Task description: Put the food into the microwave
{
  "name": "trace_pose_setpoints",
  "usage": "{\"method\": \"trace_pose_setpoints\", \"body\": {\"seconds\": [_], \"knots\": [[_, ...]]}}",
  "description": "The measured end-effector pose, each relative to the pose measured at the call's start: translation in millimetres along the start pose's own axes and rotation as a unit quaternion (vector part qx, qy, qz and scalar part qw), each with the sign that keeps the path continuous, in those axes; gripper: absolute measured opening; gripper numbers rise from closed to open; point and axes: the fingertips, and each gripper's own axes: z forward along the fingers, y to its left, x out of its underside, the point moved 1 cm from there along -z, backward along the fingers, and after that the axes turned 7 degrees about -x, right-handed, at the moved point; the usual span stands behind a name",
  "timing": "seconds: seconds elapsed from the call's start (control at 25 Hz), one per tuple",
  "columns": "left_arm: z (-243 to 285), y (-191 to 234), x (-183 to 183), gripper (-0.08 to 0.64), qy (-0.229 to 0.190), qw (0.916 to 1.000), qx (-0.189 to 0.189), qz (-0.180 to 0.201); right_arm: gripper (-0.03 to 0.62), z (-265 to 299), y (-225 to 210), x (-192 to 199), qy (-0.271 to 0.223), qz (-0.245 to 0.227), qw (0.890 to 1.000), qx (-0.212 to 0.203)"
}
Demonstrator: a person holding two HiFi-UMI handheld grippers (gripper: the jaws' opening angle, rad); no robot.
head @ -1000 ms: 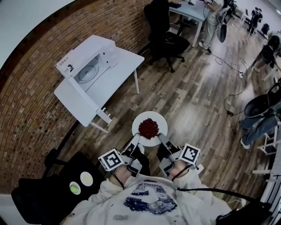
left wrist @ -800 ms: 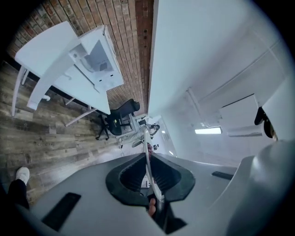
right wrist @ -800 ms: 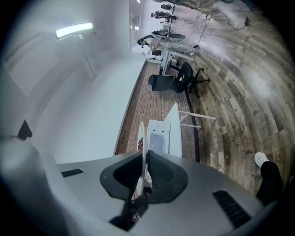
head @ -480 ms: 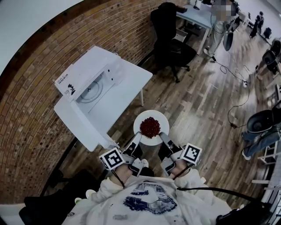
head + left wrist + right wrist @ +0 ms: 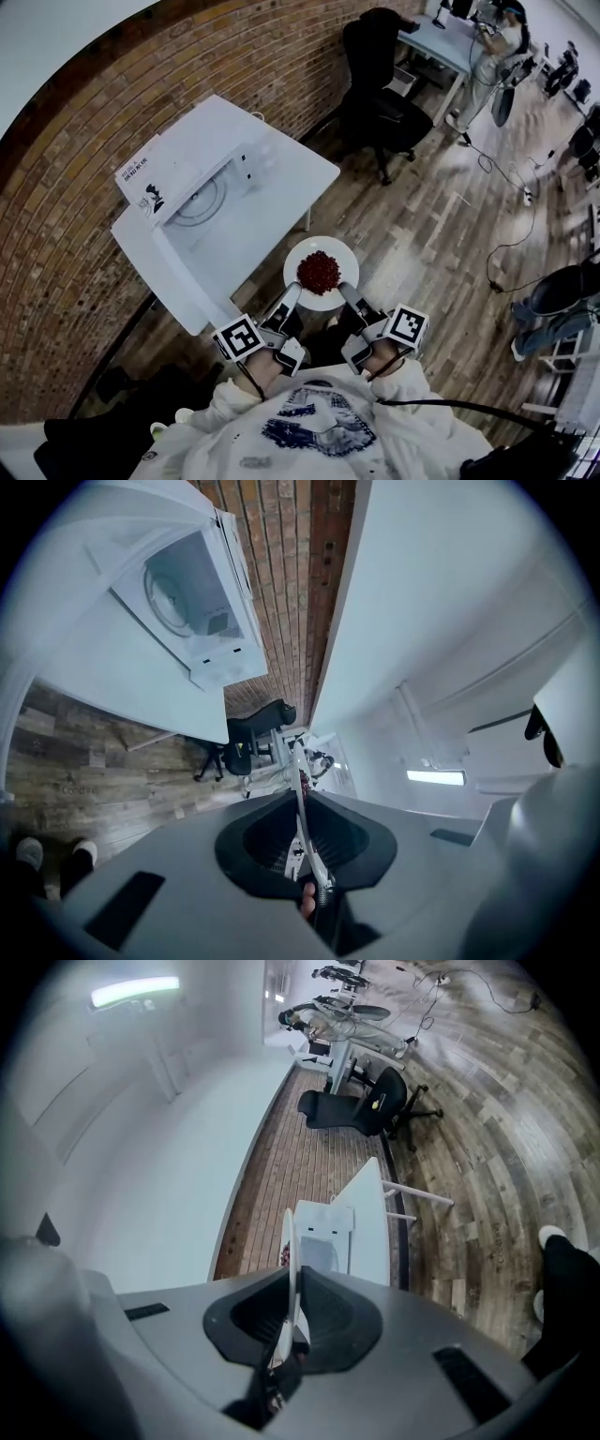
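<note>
Near: two tongs, one per hand, held just ahead of the person's chest. Left tongs [image 5: 292, 294] clenched on the near-left rim of the plate [image 5: 323, 302]. Right tongs [image 5: 345, 292] clenched on the near-right rim. Each gripper view shows the plate rim edge-on, pinched between the jaws, so the grip is two-handed. Plate carried level above the wood floor [image 5: 422, 234], touching nothing else.

On the plate: one heap of red food [image 5: 319, 270] in small pieces, piled at the centre, well inside the rim. Kind not readable.

Key relation: the microwave [image 5: 192, 183] lies far and to the left of the plate, on the white tabletop [image 5: 281, 173]. Its cavity stands open towards the person, with the round turntable [image 5: 199, 202] showing inside. The plate is near the tabletop's near edge but apart from it, and not yet over it. The plate is round, so it has no long axis to line up; what matters is keeping it flat. The left hand is the nearer one to the microwave. My judgement: the carry has to go far-left, with the left tongs leading into the cavity mouth.

Far: one black office chair [image 5: 380, 84] beyond the tabletop's right end, then a second desk with a person standing at it.

Count: tongs two, plate one, food heap one, microwave one, tabletop one, turntable one.
</note>
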Motion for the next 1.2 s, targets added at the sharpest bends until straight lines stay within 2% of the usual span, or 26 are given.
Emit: {"method": "trace_pose_setpoints", "body": {"seconds": [0.24,0.52,0.76,0.92,1.04,1.2], "knots": [[17.6,13.6,-32.0,0.037,-0.036,0.9992,-0.016,-0.007,0.034,44.1,-10.7,-15.1,0.04,0.006,0.999,0.0],[42.6,31.2,-84.4,0.037,-0.108,0.9928,-0.047,-0.021,0.034,117.8,-21.7,-38.0,0.118,0.011,0.993,-0.004],[61.1,33.1,-123.7,0.037,-0.177,0.9804,-0.046,-0.072,0.034,178.2,-22.8,-52.0,0.186,0.011,0.982,-0.01],[59.6,47.7,-144.9,0.037,-0.212,0.9728,-0.078,-0.049,0.034,208.8,-27.7,-50.9,0.229,0.02,0.973,-0.011],[57.3,52.1,-155.7,0.037,-0.248,0.9624,-0.082,-0.074,0.034,229.3,-31.0,-45.8,0.267,0.023,0.963,-0.012],[48.9,62.4,-168.5,0.037,-0.285,0.9499,-0.113,-0.059,0.034,253.4,-31.3,-38.4,0.312,0.029,0.949,-0.019]]}}
